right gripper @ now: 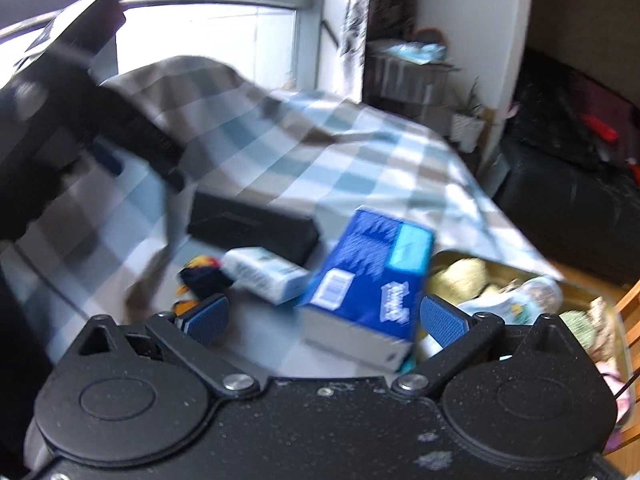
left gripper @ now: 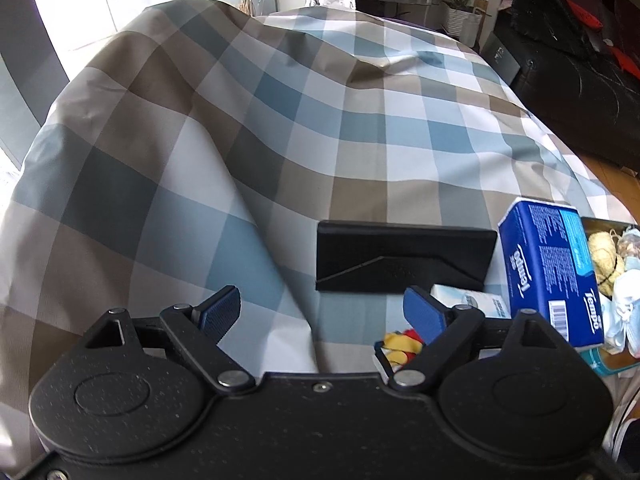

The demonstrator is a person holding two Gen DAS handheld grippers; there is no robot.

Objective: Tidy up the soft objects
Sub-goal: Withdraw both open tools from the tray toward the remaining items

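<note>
Both claws gape, gripping nothing — left claw (left gripper: 323,314) near the black case (left gripper: 404,258), right claw (right gripper: 325,318) before the tissue box (right gripper: 368,280) beside it.

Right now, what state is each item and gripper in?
left gripper: open, empty.
right gripper: open, nothing gripped.
blue tissue pack: lying on the bed, sealed.
black case: closed, flat on the checked cover.
small white tissue pack: lying beside the case.
tin: open, filled with soft items.

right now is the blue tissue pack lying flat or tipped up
Tipped up. The blue tissue pack stands on edge on the checked cloth, leaning toward the tin of soft items.
</note>
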